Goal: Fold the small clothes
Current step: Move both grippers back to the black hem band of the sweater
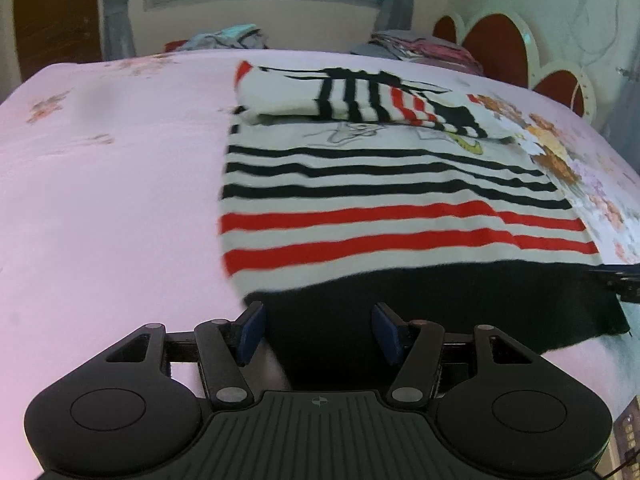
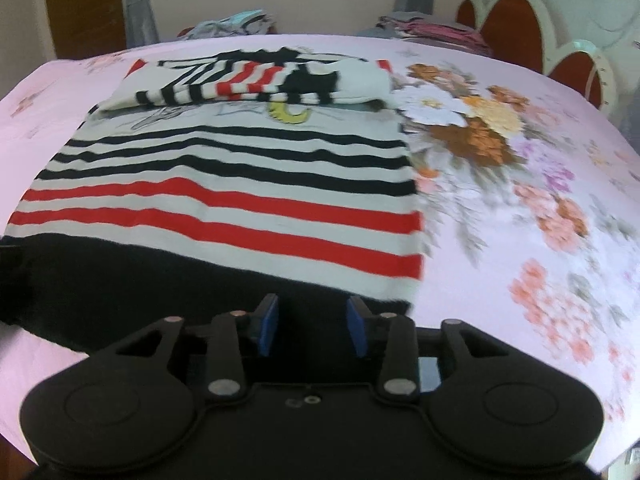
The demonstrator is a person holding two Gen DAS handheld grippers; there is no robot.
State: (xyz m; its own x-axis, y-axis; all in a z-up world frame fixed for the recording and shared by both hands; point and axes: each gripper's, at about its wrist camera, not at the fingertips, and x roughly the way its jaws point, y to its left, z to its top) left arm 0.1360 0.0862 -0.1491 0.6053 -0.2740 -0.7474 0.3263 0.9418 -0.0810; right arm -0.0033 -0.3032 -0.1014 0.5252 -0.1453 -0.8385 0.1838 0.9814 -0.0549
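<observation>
Both grippers angle down over the near black hem of the sweater (image 1: pixel 380 200) — left gripper (image 1: pixel 318 334) by its left corner, right gripper (image 2: pixel 313 326) by its right corner, each w/ blue-padded fingers (image 1: pixel 250 332) apart and nothing clamped between them. The sweater lies flat on the pink floral bed (image 1: pixel 112 208) — cream w/ thin black stripes, then red stripes, then a broad black band nearest the cameras. Its sleeves are folded across the top.
</observation>
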